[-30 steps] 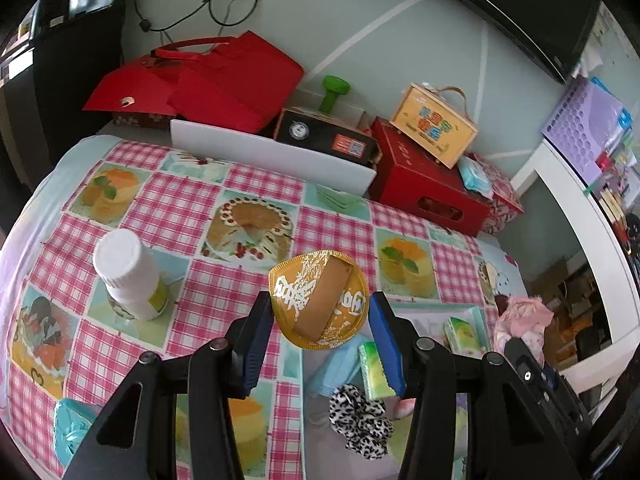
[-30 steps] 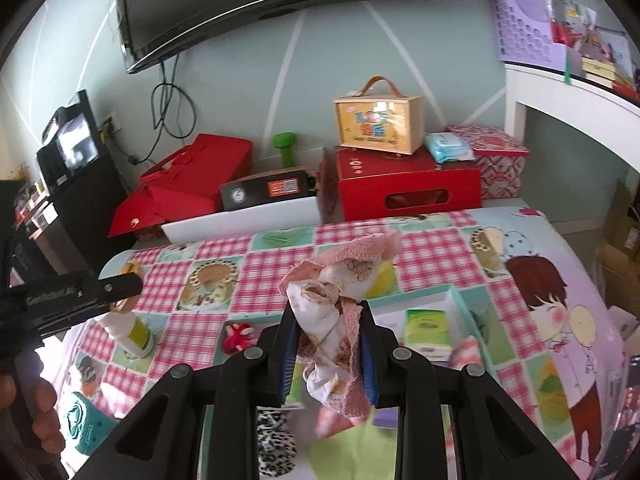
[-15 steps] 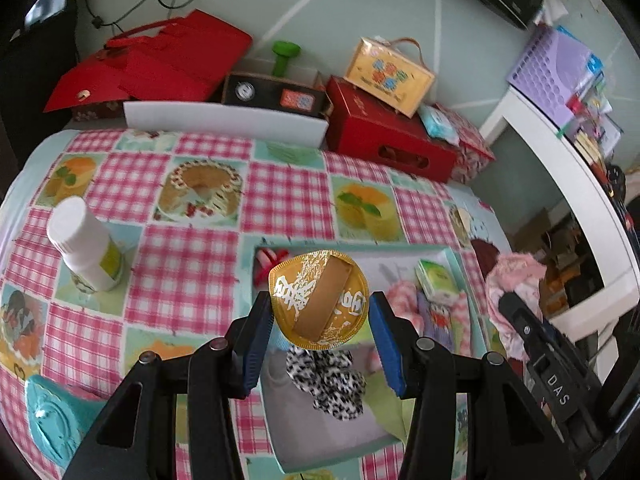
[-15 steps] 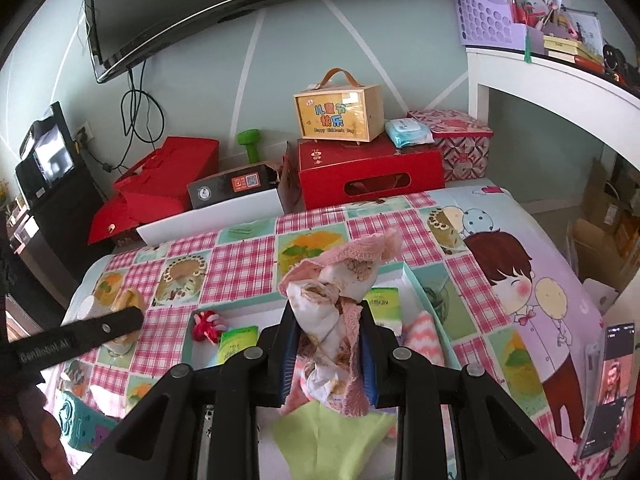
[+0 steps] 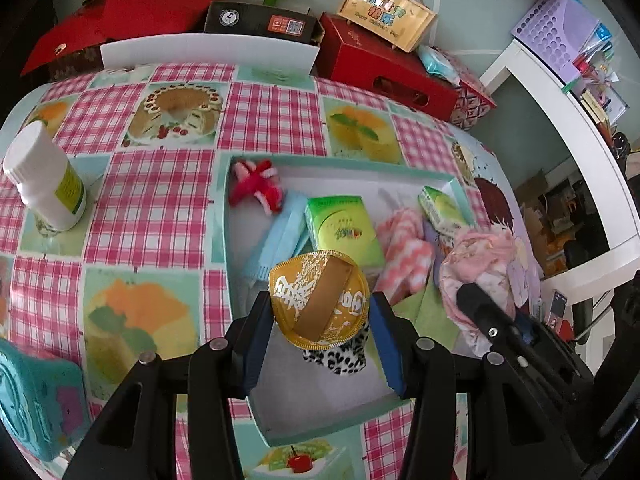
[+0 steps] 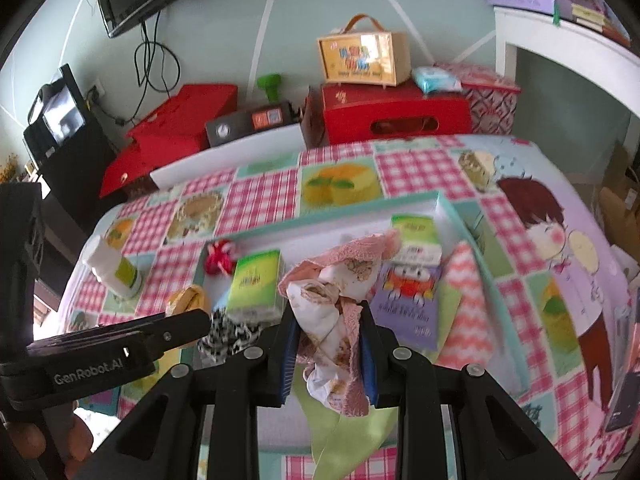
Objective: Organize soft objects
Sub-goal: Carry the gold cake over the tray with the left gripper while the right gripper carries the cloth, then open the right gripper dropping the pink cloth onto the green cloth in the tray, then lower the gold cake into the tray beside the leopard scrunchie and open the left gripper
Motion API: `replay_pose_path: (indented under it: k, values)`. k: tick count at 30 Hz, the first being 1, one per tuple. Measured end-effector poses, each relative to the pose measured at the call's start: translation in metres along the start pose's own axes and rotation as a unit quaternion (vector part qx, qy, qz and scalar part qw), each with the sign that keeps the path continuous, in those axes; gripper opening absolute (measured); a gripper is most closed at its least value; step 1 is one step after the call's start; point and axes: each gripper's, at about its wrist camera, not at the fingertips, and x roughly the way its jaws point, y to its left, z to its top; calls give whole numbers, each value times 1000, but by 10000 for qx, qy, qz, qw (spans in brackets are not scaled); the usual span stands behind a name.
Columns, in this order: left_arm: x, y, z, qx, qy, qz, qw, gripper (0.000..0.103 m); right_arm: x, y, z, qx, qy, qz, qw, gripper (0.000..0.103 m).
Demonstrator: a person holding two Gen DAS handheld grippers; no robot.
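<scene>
The soft objects here are a crumpled pink-and-white cloth and a round gold-wrapped cake, both held over the shallow teal tray on the bench with its checked cover. The right hand-held gripper is clenched on the cloth, which bunches up between the pads and flops loose above and below them; it looks light and limp, so it should drape wherever it is let go and is best taken by the thick middle of the bundle. The left hand-held gripper grasps the gold-wrapped cake by its rim, over a leopard-print scrunchie. Its foil looks slick and the contents likely squash easily, so a light pinch across the widest part seems safest. Already in the tray lie a green tissue pack, a second smaller tissue pack, a red-and-white fuzzy toy, a blue face mask and a pink zigzag cloth. A white bottle stands on the bench, well apart from the tray
</scene>
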Motion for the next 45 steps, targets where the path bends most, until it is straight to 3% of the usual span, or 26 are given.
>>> replay_pose_path:
  k: [21, 33, 39, 44, 45]
  values:
    - [21, 5, -29, -18, 417, 61, 9991, 50, 15, 5, -27, -77, 460, -57, 9989, 29]
    - [12, 8, -26, -91, 434, 68, 9990, 51, 10, 7, -25, -104, 404, -116, 9991, 29]
    - [11, 9, -25, -68, 472, 126, 9988, 51, 11, 8, -25, -118, 410, -163, 9990, 43]
    - [15, 8, -25, -72, 513, 149, 9985, 53, 13, 6, -25, -113, 438, -208, 9988, 46]
    - [14, 8, -25, -73, 498, 166, 9986, 57, 13, 6, -25, -111, 435, -219, 9988, 49]
